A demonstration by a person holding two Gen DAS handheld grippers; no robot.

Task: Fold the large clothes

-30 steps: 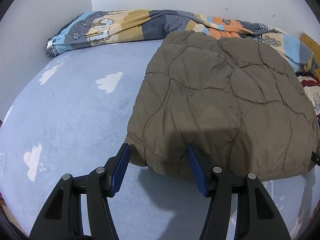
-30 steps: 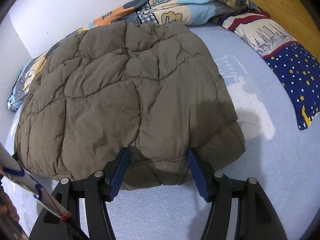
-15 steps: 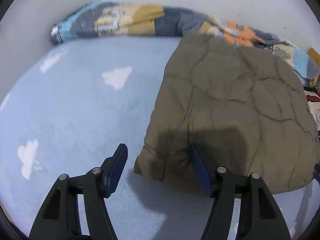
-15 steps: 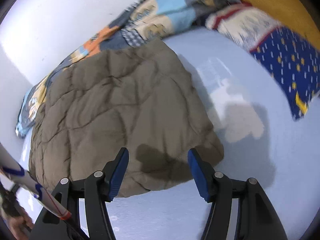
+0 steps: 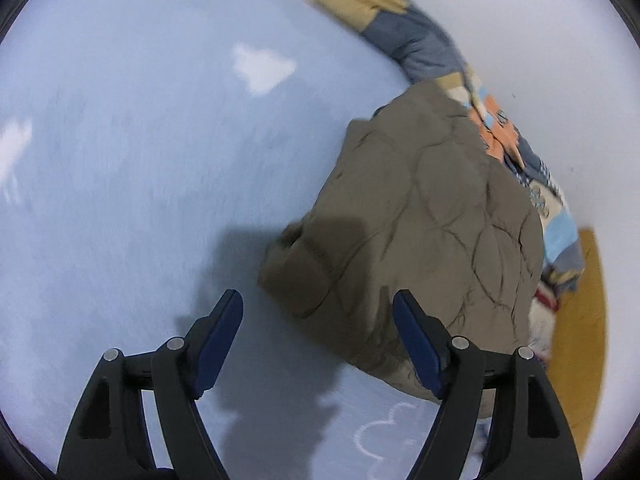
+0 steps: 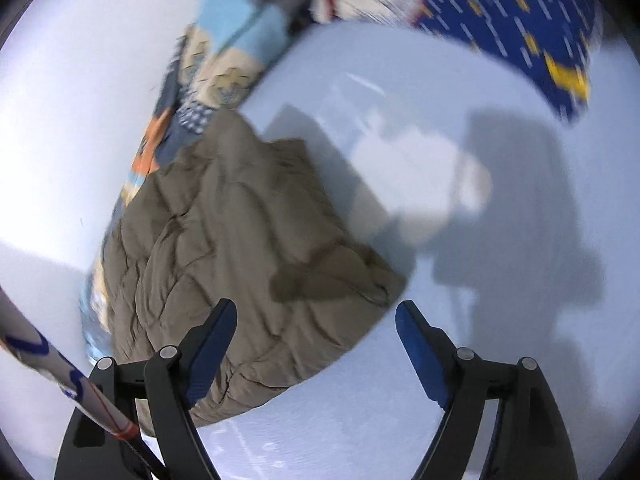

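Observation:
A folded olive-brown quilted jacket (image 5: 424, 224) lies on the pale blue bed sheet (image 5: 140, 168). It also shows in the right wrist view (image 6: 240, 264). My left gripper (image 5: 318, 312) is open and empty, held above the jacket's near left corner. My right gripper (image 6: 314, 320) is open and empty, held above the jacket's near right corner. Neither gripper touches the jacket. Both views are tilted and blurred.
A rolled patchwork blanket (image 5: 404, 36) lies along the white wall behind the jacket, also in the right wrist view (image 6: 224, 56). A blue starred pillow (image 6: 532, 20) lies at the far right. A wooden headboard (image 5: 588, 320) borders the bed.
Both grippers have lifted up and back from the jacket's near edge and rolled outward, so the jacket looks smaller and tilted. The jaws stay open. The jacket has not moved.

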